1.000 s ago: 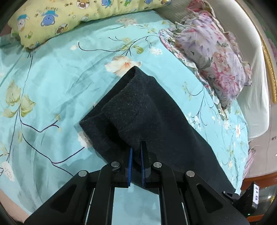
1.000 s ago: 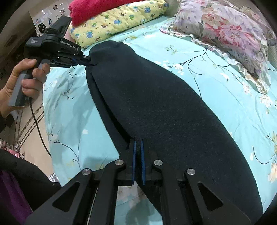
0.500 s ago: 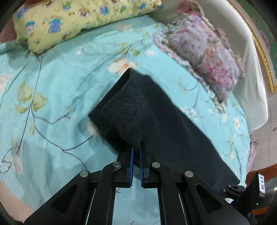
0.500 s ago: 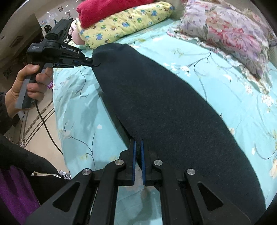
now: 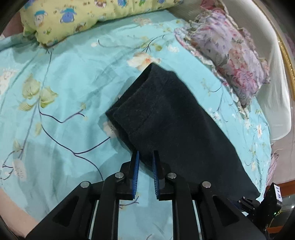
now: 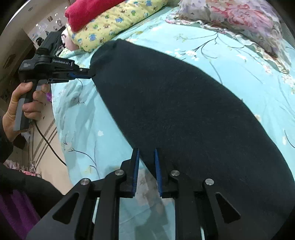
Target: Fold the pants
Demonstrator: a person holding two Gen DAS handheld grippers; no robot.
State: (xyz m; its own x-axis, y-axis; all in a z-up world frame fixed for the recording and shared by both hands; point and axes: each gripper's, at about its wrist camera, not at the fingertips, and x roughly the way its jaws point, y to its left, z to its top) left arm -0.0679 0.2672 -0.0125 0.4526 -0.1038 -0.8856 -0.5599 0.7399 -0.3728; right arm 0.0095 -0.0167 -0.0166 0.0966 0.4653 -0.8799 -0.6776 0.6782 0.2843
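Dark navy pants (image 5: 175, 118) lie as a long flat band on the turquoise floral bed sheet (image 5: 64, 83). The cuff end is nearest my left gripper (image 5: 145, 157), which is open with the cloth edge between its blue pads. In the right wrist view the pants (image 6: 175, 110) stretch away from my right gripper (image 6: 146, 153), also open at the near edge of the cloth. The left gripper shows there at the far end of the pants (image 6: 86, 73), held by a hand.
A yellow cartoon-print pillow (image 5: 83, 16) lies at the head of the bed, with a red blanket (image 6: 88, 13) on it. A floral ruffled pillow (image 5: 230, 53) lies along the right side. The bed edge and floor (image 6: 48, 147) are at the left.
Both grippers have opened and let go of the pants. The lifted cloth has settled flat on the sheet.
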